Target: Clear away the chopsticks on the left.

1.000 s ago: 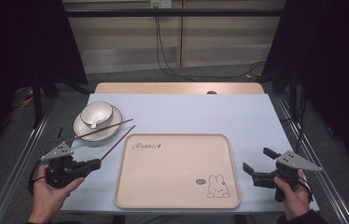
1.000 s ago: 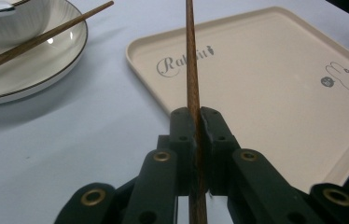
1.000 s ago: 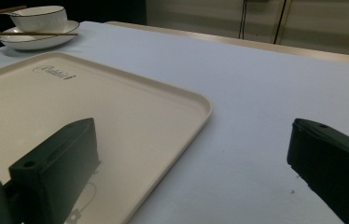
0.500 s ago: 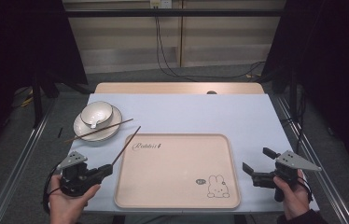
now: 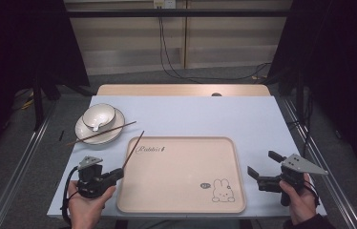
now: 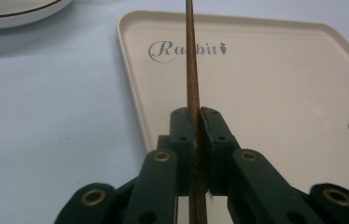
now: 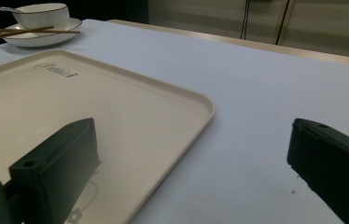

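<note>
At the left edge of the table, the left gripper [image 5: 116, 173] has its 2 black jaws pressed together on a thin, dark brown wooden chopstick [image 5: 133, 150]. From the left gripper view the stick [image 6: 192, 70] runs straight out ahead of the jaws, slanting up and away over the near left corner of the cream rectangular plastic tray with the rabbit print [image 5: 181, 202]. Beyond the stick's far tip, and a little to the outer side of the gripper, sits the white round plate with a dark rim [image 5: 82, 135], carrying a small white bowl [image 5: 99, 117], with the second brown chopstick [image 5: 101, 133] lying across the plate.

My reading is that this is the carrying step: 1 chopstick has been lifted clear and is being brought over the tray, not yet laid down. The next move seems to call for lowering the stick until it lies flat on the tray floor, inside the raised rim, and only then easing the grip, or it may roll or tip over the edge.

Across the tray, the right gripper [image 5: 262, 169] hovers just beside the tray's right edge, jaws spread wide with nothing between them, the tray corner [image 7: 205, 109] just ahead and to its inner side.
</note>
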The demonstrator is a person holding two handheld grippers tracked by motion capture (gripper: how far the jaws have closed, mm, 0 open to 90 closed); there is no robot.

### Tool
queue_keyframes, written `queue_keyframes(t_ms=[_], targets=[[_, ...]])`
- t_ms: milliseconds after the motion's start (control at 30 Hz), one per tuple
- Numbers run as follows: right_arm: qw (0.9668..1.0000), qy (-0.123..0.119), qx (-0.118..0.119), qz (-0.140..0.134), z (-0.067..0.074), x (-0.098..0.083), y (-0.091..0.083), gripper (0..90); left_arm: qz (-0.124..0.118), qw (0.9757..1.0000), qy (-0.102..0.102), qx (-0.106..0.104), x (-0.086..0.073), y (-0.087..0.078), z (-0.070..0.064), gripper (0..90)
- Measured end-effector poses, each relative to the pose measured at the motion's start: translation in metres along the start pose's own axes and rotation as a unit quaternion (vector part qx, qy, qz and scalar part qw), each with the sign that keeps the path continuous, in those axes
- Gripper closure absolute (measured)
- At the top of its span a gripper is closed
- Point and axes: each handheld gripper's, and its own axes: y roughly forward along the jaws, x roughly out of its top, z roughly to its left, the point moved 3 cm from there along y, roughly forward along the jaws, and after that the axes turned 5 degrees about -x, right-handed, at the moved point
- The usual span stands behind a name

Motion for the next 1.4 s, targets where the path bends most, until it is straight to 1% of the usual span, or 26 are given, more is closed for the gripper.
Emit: queue_keyframes(t_ms=[33,67,133,200,233,267,333,367,400,467,533,567,600,633,667,733,767,833,900,1067,1100,1133,1267,1400], targets=[[1.0,0.0,-0.001,0.0,0.0,0.0,0.0,1.6,0.003,1.0,-0.002,-0.001,0.0,0.002,0.0,84.4],[1.0,0.0,-0.001,0.0,0.0,0.0,0.0,1.6,0.005,1.0,-0.001,0.004,-0.001,0.005,-0.001,84.3],[1.0,0.002,-0.003,0.0,0.0,0.0,0.0,1.6,0.011,0.9999,-0.01,0.006,-0.003,0.01,-0.002,84.3],[1.0,0.001,-0.003,-0.001,-0.001,0.0,0.0,1.6,0.019,0.9998,-0.009,0.005,-0.006,0.016,-0.003,84.3],[1.0,0.001,-0.003,0.0,0.0,0.0,0.0,1.6,0.019,0.9997,-0.011,0.005,-0.007,0.018,-0.004,84.3],[1.0,0.0,-0.002,0.0,0.0,0.0,0.0,1.6,0.025,0.9996,-0.008,0.007,-0.008,0.021,-0.004,84.3],[1.0,0.001,-0.002,-0.001,0.0,0.0,0.0,1.6,0.031,0.9994,-0.009,0.014,-0.009,0.026,-0.002,84.3],[1.0,0.0,-0.001,0.0,0.0,0.0,0.0,1.6,0.035,0.9993,-0.01,0.012,-0.009,0.027,-0.001,84.3],[1.0,0.0,0.0,0.0,0.0,0.0,0.0,1.6,0.037,0.9991,-0.009,0.016,-0.009,0.028,0.0,84.3],[1.0,0.0,0.0,0.0,0.0,0.0,0.0,1.6,0.043,0.9989,-0.013,0.015,-0.01,0.031,0.001,84.3],[1.0,-0.001,-0.001,0.001,0.0,0.0,0.0,1.6,0.051,0.9985,-0.011,0.018,-0.011,0.035,0.001,84.3],[1.0,-0.001,-0.001,0.001,0.0,0.0,0.0,1.6,0.051,0.9984,-0.017,0.016,-0.011,0.037,0.002,84.3],[1.0,-0.001,-0.001,0.001,0.0,0.0,0.0,1.6,0.057,0.9981,-0.016,0.018,-0.011,0.038,0.002,84.2],[1.0,-0.001,-0.001,0.001,0.0,0.0,0.0,1.6,0.056,0.9981,-0.016,0.02,-0.011,0.04,0.001,84.2],[1.0,-0.001,-0.001,0.001,0.0,0.0,0.0,1.6,0.059,0.998,-0.015,0.017,-0.011,0.041,0.001,84.2],[1.0,-0.001,-0.001,0.001,0.0,0.0,0.0,1.6,0.068,0.9973,-0.022,0.016,-0.012,0.045,0.0,84.1],[1.0,-0.002,-0.001,0.001,0.0,0.0,0.0,1.6,0.073,0.9971,-0.015,0.018,-0.013,0.046,0.0,84.1],[1.0,-0.001,0.0,0.001,0.0,0.0,0.0,1.6,0.073,0.9969,-0.014,0.023,-0.012,0.047,-0.001,84.0],[1.0,-0.001,-0.001,0.001,0.0,0.0,0.0,1.6,0.071,0.9971,-0.018,0.018,-0.012,0.048,0.0,83.7],[1.0,-0.002,0.001,0.001,0.0,0.0,0.0,1.6,0.071,0.9971,-0.015,0.025,-0.012,0.048,-0.001,83.2],[1.0,-0.002,0.001,0.001,0.0,-0.001,0.0,1.6,0.072,0.997,-0.014,0.022,-0.012,0.047,0.0,82.8],[1.0,-0.002,0.001,0.001,0.0,0.0,0.0,1.6,0.073,0.9969,-0.018,0.022,-0.012,0.047,-0.001,82.0],[1.0,-0.002,0.002,0.002,0.0,-0.001,0.0,1.6,0.075,0.9968,-0.016,0.021,-0.012,0.047,-0.001,81.7],[1.0,-0.002,0.002,0.002,0.0,-0.001,0.0,1.6,0.074,0.997,-0.018,0.014,-0.012,0.047,-0.002,77.5]])
